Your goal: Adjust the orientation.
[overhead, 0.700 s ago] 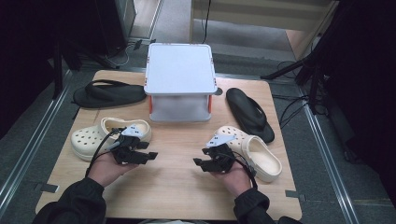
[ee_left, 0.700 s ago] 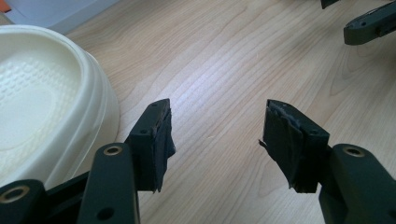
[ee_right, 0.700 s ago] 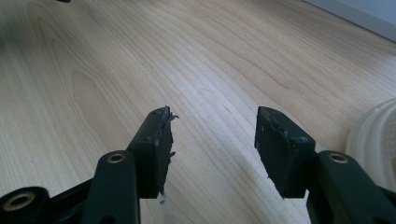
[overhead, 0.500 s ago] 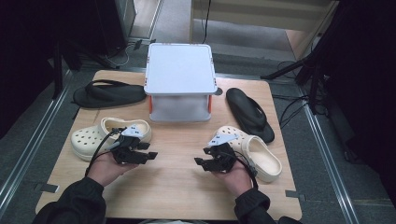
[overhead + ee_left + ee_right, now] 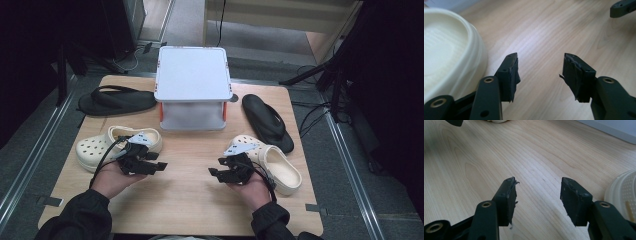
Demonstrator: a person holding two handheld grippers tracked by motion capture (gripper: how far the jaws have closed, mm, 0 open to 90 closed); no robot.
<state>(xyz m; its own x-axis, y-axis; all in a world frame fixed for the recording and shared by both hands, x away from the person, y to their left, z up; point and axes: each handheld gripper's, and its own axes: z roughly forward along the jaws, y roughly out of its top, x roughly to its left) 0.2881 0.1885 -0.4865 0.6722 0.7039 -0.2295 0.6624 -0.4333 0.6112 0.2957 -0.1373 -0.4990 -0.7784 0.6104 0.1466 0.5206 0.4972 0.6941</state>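
Both cream clogs sit on the wooden tabletop (image 5: 190, 200), one by each hand. The left clog (image 5: 95, 147) lies with its long axis running almost straight across the tabletop, holed toe pointing out to the left edge and open heel toward the middle. The right clog (image 5: 277, 167) lies on a slant, toe aimed toward the near right corner, heel end up toward the white box (image 5: 192, 80).

The left claw (image 5: 159, 166) hovers just beside the heel of the left clog, jaws wide apart with nothing between them, only bare wood in the gap. In the left claw's own view the clog's rim (image 5: 461, 57) is right next to one jaw, not touching as far as I can see. The right claw (image 5: 216, 172) is the same deal: gaping open, empty, tips pointing inward toward the other claw, with the right clog's edge (image 5: 624, 192) just off to the side.

Two black flip-flops lie further back, one (image 5: 117, 100) left of the box lying crosswise, one (image 5: 267, 122) right of it on a slant.

Compared with a moment earlier, pretty much nothing has changed: hands, claws and shoes all sit where they were.
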